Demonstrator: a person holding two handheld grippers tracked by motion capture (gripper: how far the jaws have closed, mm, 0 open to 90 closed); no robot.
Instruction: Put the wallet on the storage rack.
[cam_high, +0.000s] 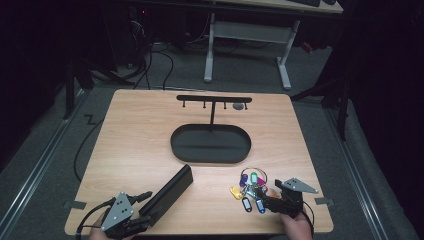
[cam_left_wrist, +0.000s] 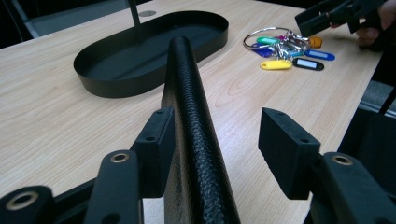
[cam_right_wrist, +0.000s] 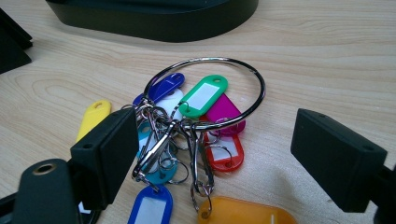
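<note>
A long black textured case lies slantwise on the table's near left. My left gripper is at its near end. In the left gripper view the case runs up between the jaws of the open left gripper; it is close against the left jaw, with a wide gap to the right one. A steel ring with several coloured key tags lies at the near right. My right gripper is open just beside it, and in the right gripper view the bunch of tags sits between and ahead of the spread jaws of the right gripper.
A black oval tray sits mid-table, with a T-shaped stand and its hooked crossbar rising from its back. The tray's wall is beyond the case. Desk legs and cables are on the floor behind the table.
</note>
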